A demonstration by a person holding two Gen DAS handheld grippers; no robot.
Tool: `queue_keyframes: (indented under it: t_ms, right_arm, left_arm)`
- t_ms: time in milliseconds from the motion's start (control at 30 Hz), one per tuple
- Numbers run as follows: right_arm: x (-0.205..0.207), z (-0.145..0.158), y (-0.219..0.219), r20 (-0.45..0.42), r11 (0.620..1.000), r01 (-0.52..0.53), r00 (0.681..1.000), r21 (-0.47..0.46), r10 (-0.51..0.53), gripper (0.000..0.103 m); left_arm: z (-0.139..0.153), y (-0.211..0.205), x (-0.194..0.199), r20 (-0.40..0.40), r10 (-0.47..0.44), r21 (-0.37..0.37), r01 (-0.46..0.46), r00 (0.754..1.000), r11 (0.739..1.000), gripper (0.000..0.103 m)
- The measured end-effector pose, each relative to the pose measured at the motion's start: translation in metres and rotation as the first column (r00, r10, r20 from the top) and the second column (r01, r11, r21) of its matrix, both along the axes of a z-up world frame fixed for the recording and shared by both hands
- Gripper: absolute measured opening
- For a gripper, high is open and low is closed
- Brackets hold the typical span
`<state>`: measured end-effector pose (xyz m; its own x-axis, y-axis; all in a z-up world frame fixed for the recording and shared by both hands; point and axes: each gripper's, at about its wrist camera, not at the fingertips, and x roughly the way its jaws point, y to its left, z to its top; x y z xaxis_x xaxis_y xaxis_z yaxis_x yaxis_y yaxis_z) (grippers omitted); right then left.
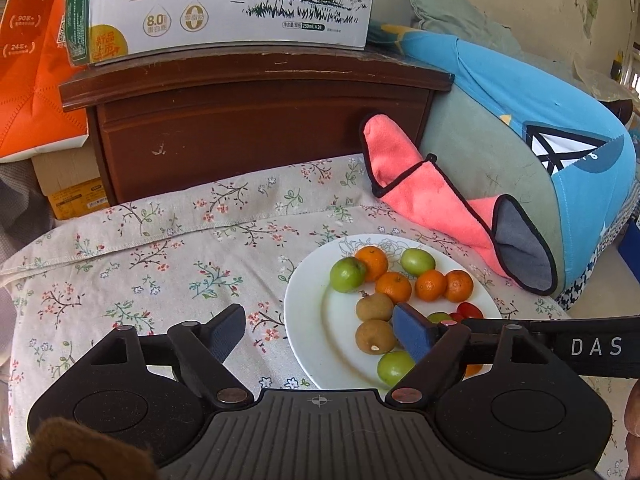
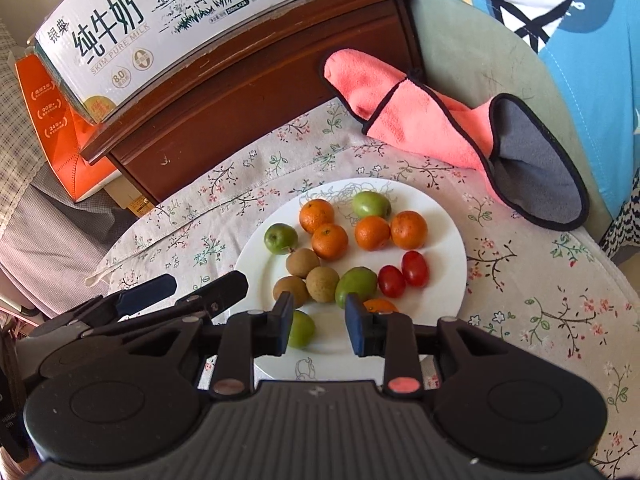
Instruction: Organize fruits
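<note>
right tool (image 2: 318,330) and left tool (image 1: 324,334) both spread apart, white plate (image 2: 440,216), floral tablecloth (image 2: 540,280); wooden nightstand (image 1: 248,120)

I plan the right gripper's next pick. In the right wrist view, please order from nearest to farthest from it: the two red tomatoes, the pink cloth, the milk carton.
From the right gripper:
1. Red tomatoes, on the white plate, slightly right.
2. Pink cloth, beyond the plate, right.
3. Milk carton, on the wooden cabinet, far left.

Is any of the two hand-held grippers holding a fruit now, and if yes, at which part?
No. The left hand-held gripper and right hand-held gripper are both open and empty; every fruit lies free on the white plate.
</note>
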<state>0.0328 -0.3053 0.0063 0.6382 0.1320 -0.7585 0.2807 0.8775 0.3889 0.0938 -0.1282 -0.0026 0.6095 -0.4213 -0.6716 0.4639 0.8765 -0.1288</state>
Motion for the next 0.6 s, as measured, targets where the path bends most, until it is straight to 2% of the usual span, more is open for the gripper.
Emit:
queue_keyframes:
  t_ms: [133, 233, 333, 433, 533, 600]
  right_arm:
    - [-0.001, 0.008, 0.004, 0.012, 0.998, 0.005, 1.0, -0.058, -0.005, 0.04]
    - [-0.001, 0.011, 0.006, 0.007, 0.997, 0.007, 1.0, -0.082, -0.007, 0.041]
    - [-0.004, 0.014, 0.008, -0.01, 0.993, 0.026, 1.0, -0.112, -0.027, 0.052]
    - [-0.01, 0.019, 0.011, -0.003, 0.989, 0.044, 0.999, -0.143, -0.045, 0.057]
    - [-0.017, 0.025, 0.012, -0.005, 0.983, 0.062, 0.998, -0.171, -0.064, 0.069]
    - [-0.024, 0.03, 0.014, 0.005, 0.981, 0.071, 0.997, -0.181, -0.071, 0.07]
  left_arm:
    - [0.005, 0.01, -0.001, -0.011, 0.046, -0.017, -0.047, 0.999, 0.999, 0.091]
    - [0.009, 0.014, -0.002, -0.031, 0.089, -0.007, -0.089, 0.996, 0.996, 0.096]
    - [0.01, 0.019, -0.005, -0.051, 0.11, -0.014, -0.11, 0.993, 0.994, 0.096]
    - [0.012, 0.025, -0.008, -0.084, 0.132, -0.004, -0.133, 0.988, 0.991, 0.097]
    - [0.014, 0.029, -0.013, -0.102, 0.137, 0.008, -0.137, 0.985, 0.991, 0.098]
    - [0.017, 0.029, -0.018, -0.093, 0.127, 0.023, -0.125, 0.987, 0.992, 0.098]
